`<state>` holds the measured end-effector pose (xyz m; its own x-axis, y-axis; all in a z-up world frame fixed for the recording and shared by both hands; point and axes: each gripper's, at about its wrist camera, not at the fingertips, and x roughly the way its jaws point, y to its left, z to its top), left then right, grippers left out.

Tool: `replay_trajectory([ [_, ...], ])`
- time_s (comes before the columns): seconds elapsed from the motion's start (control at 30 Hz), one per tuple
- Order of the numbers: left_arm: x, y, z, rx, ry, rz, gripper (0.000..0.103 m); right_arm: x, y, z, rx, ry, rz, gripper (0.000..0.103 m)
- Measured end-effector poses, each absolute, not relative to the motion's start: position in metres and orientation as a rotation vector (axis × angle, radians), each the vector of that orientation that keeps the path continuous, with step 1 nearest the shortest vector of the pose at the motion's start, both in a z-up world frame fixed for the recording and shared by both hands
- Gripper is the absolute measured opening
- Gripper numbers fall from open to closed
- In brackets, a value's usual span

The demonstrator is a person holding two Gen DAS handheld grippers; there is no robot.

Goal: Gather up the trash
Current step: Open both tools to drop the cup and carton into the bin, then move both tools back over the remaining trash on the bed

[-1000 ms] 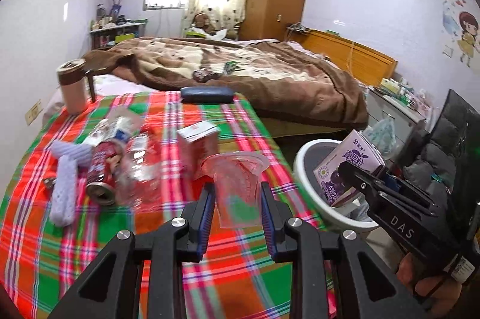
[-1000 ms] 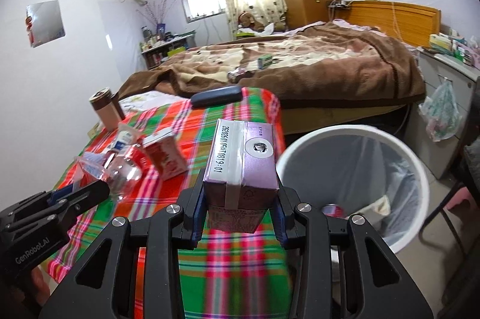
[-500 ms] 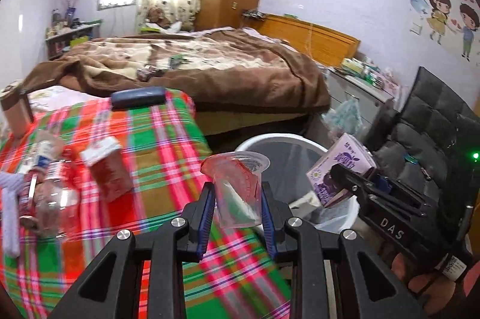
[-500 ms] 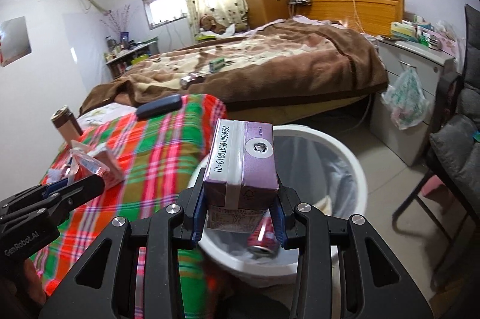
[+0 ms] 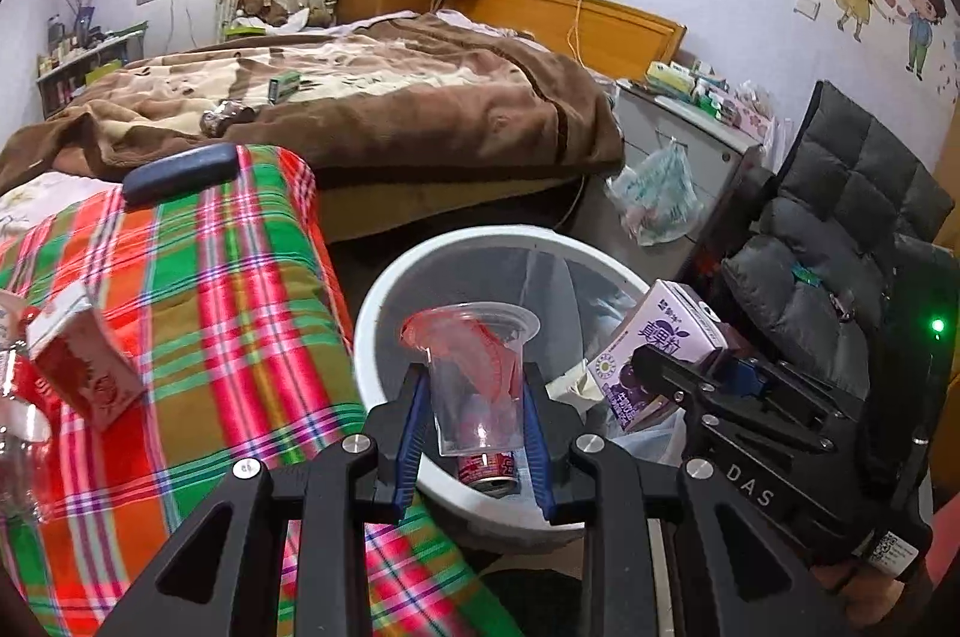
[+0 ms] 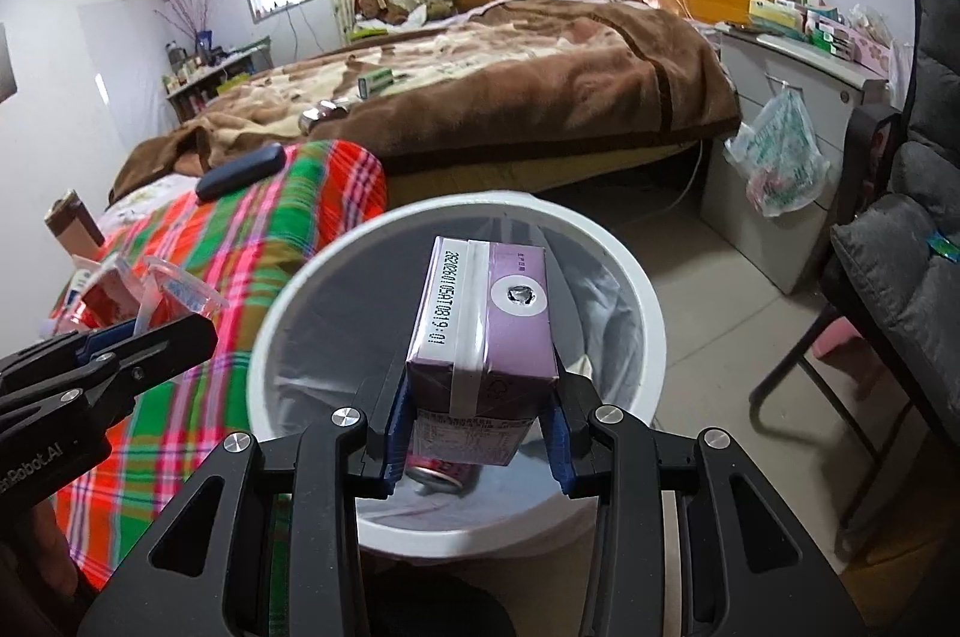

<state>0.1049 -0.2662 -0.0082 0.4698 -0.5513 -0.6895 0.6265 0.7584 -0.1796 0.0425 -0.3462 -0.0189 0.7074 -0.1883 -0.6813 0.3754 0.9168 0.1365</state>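
A clear plastic cup point(image 5: 477, 385) with a crumpled red wrapper inside it sits upright between the blue pads of the left gripper point(image 5: 474, 436), which is clamped on its lower walls and holds it above the near rim of a round white waste bin point(image 5: 384, 301) lined with a pale plastic bag. Beside it, the right gripper point(image 6: 477, 424) is closed on the bottom of a purple rectangular drink carton point(image 6: 486, 319) with a white side strip and a punched straw hole on top; the carton stands above the open mouth of the bin, roughly over its middle in the right wrist view. In the left wrist view the same carton shows its grape print, tilted over the bin's right side. At the bottom of the bin lies a red drink can point(image 5: 487, 470) on its side, with some crumpled white paper point(image 5: 567, 385) near it. The bin stands on the floor just beside a table covered in a red, green and orange plaid cloth point(image 5: 240, 289). On that cloth lie a small red and white carton point(image 5: 84, 367), a clear plastic bottle point(image 5: 18, 433) at the left edge, and a dark blue oblong case point(image 5: 180, 172) at the far end. Beyond the table is a bed with a brown blanket point(image 5: 390, 109), and to the right a grey padded chair point(image 5: 840, 247) and a plastic bag point(image 5: 657, 193) hanging from a grey cabinet point(image 6: 780, 109).
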Motion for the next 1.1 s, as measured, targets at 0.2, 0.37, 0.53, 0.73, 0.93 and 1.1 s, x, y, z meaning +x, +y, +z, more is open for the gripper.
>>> replay_trajectory([
  [0.2, 0.11, -0.274, -0.018, 0.121, 0.83, -0.71, 0.032, 0.045, -0.354, -0.026, 0.275, 0.761, -0.322, 0.038],
  [0.37, 0.113, -0.27, -0.018, 0.108, 0.827, -0.701, 0.054, 0.045, -0.353, -0.025, 0.246, 0.766, -0.347, 0.044],
  [0.53, 0.112, -0.263, -0.015, 0.102, 0.822, -0.685, 0.055, 0.04, -0.355, -0.021, 0.265, 0.744, -0.344, 0.056],
  [0.73, 0.104, -0.248, -0.004, 0.089, 0.797, -0.667, 0.056, 0.038, -0.349, -0.015, 0.269, 0.719, -0.342, 0.056],
  [0.93, 0.097, -0.227, 0.004, 0.075, 0.774, -0.637, 0.056, 0.036, -0.336, -0.004, 0.263, 0.685, -0.319, 0.056],
  [1.1, 0.088, -0.207, 0.013, 0.056, 0.749, -0.615, 0.056, 0.037, -0.324, 0.002, 0.254, 0.666, -0.294, 0.056],
])
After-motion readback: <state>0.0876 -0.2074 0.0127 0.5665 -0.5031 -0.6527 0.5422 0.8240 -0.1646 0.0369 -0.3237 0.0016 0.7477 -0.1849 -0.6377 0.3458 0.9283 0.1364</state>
